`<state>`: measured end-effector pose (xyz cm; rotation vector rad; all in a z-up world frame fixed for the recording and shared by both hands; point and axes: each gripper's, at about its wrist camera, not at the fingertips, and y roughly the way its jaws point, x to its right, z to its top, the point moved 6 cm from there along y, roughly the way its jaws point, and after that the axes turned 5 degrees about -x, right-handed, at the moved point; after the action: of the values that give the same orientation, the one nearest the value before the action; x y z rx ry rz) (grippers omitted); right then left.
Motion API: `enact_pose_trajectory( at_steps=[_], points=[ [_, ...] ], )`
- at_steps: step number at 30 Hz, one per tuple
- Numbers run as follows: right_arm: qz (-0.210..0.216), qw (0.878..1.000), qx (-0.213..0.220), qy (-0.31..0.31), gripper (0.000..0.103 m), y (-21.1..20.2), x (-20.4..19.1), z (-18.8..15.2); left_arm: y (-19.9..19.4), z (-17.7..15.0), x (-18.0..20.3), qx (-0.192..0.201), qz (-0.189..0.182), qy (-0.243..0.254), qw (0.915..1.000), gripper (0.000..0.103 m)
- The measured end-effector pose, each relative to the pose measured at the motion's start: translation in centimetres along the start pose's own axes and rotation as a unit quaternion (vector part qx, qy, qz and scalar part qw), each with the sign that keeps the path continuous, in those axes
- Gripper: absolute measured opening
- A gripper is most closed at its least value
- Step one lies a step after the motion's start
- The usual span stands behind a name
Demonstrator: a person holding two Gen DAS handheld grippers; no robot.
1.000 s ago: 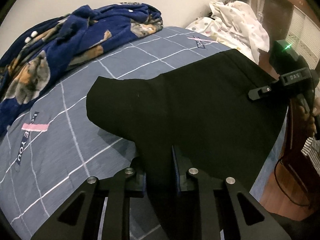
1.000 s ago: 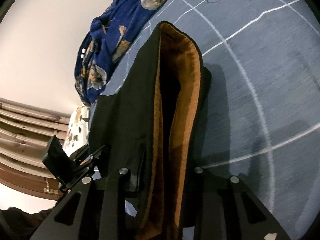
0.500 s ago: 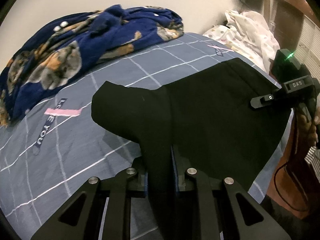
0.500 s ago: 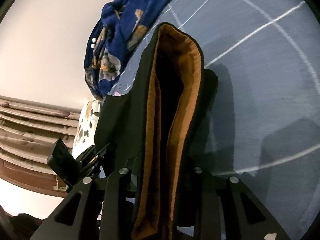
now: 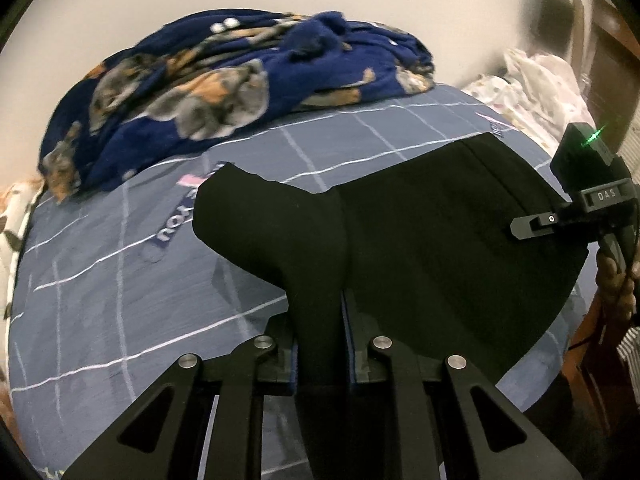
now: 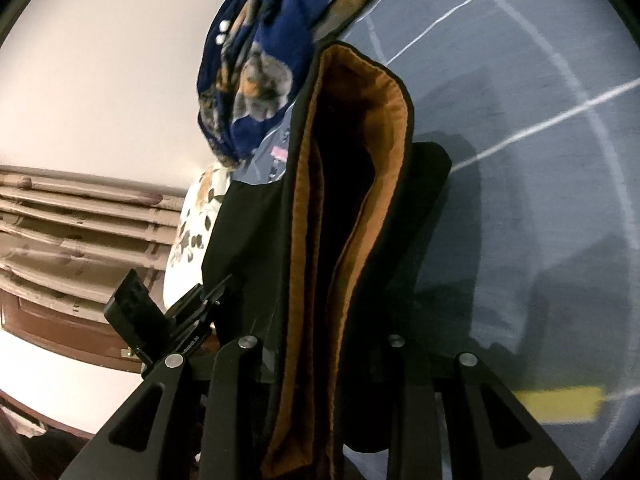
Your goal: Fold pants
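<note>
The black pants (image 5: 420, 240) lie spread over the blue checked bed sheet (image 5: 100, 280), one part lifted toward me. My left gripper (image 5: 320, 344) is shut on a pinched fold of the black cloth. In the right wrist view the pants (image 6: 256, 240) hang as a thick fold whose orange-brown lining (image 6: 384, 152) shows, and my right gripper (image 6: 320, 364) is shut on that fold. The right gripper (image 5: 532, 226) also shows at the pants' right edge in the left wrist view. The left gripper (image 6: 208, 300) shows low at the left in the right wrist view.
A crumpled dark blue blanket with dog prints (image 5: 224, 80) lies at the far side of the bed. A white patterned cloth (image 5: 536, 84) is heaped at the far right. A person's hand (image 5: 616, 284) holds the right gripper. Pale wall behind; wooden slats (image 6: 80, 220) at left.
Both grippers moved across the bed with the pants held; the blue blanket looms larger and nearer. The pinched cloth stays in both jaws.
</note>
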<state>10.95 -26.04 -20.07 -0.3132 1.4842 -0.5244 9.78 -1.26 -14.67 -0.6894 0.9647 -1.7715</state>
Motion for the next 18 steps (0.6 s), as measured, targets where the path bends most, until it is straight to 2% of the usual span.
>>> enact_pose_trajectory(
  at_steps=[5, 10, 13, 15, 18],
  points=[
    [0.020, 1.000, -0.008, 0.001, 0.026, 2.8, -1.0, 0.4, -0.4, -1.2, -3.0, -0.001, 0.008, -0.030, 0.9995, 0.016],
    [0.021, 1.000, -0.015, 0.008, 0.026, 4.1, -0.7, 0.3, 0.4, -2.6, -4.8, -0.014, -0.009, -0.060, 0.9981, 0.017],
    [0.016, 1.000, -0.014, 0.011, 0.026, 3.8, -0.3, 0.1, 1.0, -3.4, -5.3, -0.028, -0.016, -0.075, 0.9966, 0.023],
    [0.014, 1.000, -0.016, 0.013, 0.026, 3.9, -0.2, 0.1, 1.2, -3.6, -6.2, -0.031, -0.018, -0.099, 0.9944, 0.038],
    [-0.001, 1.000, -0.018, 0.008, 0.026, 3.9, 0.0, 0.2, 1.2, -3.9, -7.2, -0.030, -0.023, -0.115, 0.9927, 0.043]
  ],
)
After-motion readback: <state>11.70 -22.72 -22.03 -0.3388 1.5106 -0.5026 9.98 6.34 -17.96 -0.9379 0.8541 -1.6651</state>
